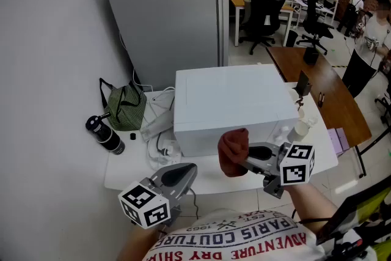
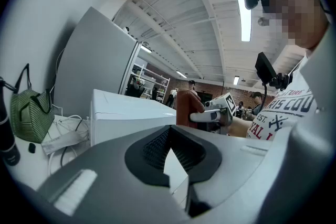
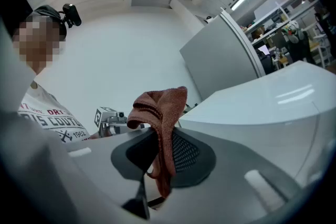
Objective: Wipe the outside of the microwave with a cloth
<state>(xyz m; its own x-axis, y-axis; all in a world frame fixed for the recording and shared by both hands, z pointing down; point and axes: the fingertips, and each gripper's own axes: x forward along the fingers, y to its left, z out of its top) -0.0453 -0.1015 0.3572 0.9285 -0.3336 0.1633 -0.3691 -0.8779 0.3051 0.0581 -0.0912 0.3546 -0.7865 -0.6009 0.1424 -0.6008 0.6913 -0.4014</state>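
Head view takes in a white tabletop [image 1: 125,171] set against a pale wall. Near its left edge stands a black flask [image 1: 105,134]. Just behind the flask, toward the back left corner, slumps a green striped bag [image 1: 126,108] of soft fabric. White cables [image 1: 160,131] lie tangled between the bag and the microwave [image 1: 232,98], a plain white box with smooth flat faces that fills the middle of the tabletop. A tall grey cabinet [image 1: 168,15] rises behind it. By the right edge a small white bottle [image 1: 299,129] stands just beside the microwave, and a brown wooden table [image 1: 330,95] lies beyond.

The left gripper [image 1: 183,173] hovers over the front edge of the tabletop, apart from the microwave. Its jaws are pressed together with nothing between them. The right gripper [image 1: 247,162] is in front of the microwave's front face, its jaws pinching a rust-red cloth [image 1: 234,150]. The cloth bunches above the jaw tips in soft woven folds, close against the front face near its lower edge; whether it touches cannot be told.

Both grippers have smooth grey shells and black ribbed pads, and each carries a cube of black-and-white square markers.
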